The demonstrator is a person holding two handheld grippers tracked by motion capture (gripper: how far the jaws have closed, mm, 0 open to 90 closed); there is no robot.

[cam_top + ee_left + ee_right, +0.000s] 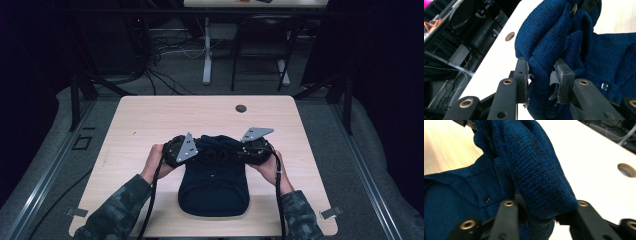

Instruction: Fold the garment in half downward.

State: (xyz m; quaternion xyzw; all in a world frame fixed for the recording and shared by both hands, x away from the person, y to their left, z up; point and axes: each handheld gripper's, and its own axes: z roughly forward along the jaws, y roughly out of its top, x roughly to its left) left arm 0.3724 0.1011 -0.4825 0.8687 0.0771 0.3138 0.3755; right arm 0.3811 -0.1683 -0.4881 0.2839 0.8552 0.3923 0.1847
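A dark blue knitted garment (214,185) with small buttons (604,86) lies folded on the light wooden table (150,120), its far end bunched into a thick roll. On the roll's left side, my left gripper (200,152) is shut on a fold of the knit (544,45), which its worn pads (555,77) pinch. My right gripper (239,150) is shut on the roll's right end, where the fabric (531,162) bulges over and between its jaws. Hands in camouflage sleeves hold both grippers.
A round cable hole (241,108) sits in the table beyond the garment. Table legs, chairs and loose cables (165,50) stand on the floor behind the table. Bare wood surrounds the garment on both sides.
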